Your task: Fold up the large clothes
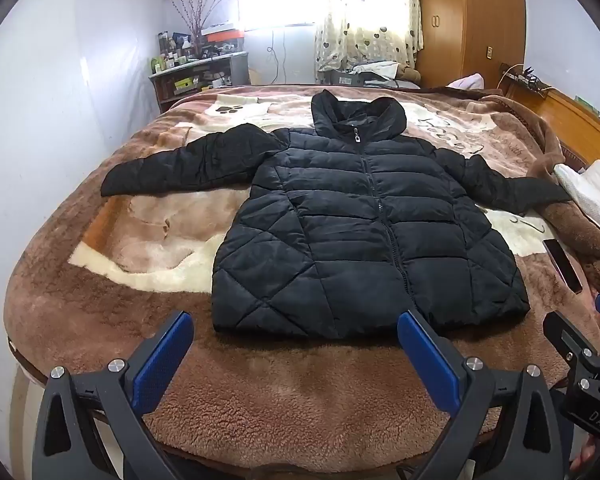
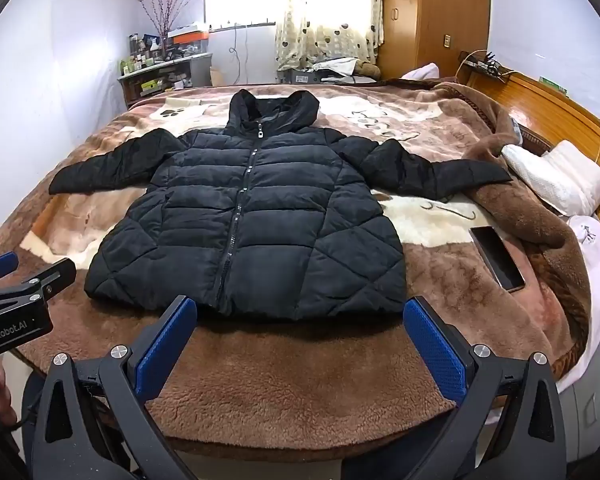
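A black quilted puffer jacket lies flat and zipped on the bed, front up, hood at the far end, both sleeves spread sideways. My left gripper hovers open above the bed's near edge, just short of the jacket's hem, its blue pads wide apart and bare. My right gripper is open too, level with the hem, with nothing between its fingers. Each gripper shows at the edge of the other's view: the right gripper and the left gripper. Neither touches the jacket.
A brown plush blanket covers the bed. A dark phone lies right of the jacket. White pillows and a bunched blanket fold sit by the wooden headboard at right. Cluttered shelves and a wardrobe stand beyond.
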Motion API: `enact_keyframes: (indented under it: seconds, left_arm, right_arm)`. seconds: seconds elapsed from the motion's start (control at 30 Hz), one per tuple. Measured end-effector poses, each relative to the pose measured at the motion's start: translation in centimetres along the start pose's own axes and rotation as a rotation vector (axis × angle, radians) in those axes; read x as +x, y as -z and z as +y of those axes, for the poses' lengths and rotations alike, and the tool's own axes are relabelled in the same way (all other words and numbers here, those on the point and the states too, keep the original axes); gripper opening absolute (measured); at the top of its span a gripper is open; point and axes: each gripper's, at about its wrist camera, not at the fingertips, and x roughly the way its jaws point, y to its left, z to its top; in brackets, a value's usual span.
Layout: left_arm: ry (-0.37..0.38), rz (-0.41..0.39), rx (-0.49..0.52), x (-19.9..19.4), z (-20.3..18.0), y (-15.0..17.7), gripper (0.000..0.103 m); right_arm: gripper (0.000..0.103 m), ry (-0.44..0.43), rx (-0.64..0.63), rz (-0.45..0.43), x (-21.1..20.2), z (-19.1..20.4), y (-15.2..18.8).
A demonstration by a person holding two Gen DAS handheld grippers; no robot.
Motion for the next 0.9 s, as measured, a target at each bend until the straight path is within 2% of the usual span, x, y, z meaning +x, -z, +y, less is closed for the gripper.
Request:
enact_keyframes:
  seconds: [0.37, 0.53, 0.9]
  left_arm:
    - [0.016, 0.016, -0.01, -0.2, 0.1, 0.3, 0.103]
    - [0.024, -0.003, -0.016, -1.0, 0.0, 0.5, 0.103]
    - [0.034, 0.005, -0.041, -0.8, 0.6, -0.3, 0.103]
  right_arm:
    - [0.103, 0.01, 0.002, 0.009, 0.1, 0.1, -0.1]
    - [0.103, 0.011, -0.009, -0.005, -0.5, 0.2, -0.1]
    - [0.103, 0.009, -0.012, 0.0, -0.6, 0.8, -0.5]
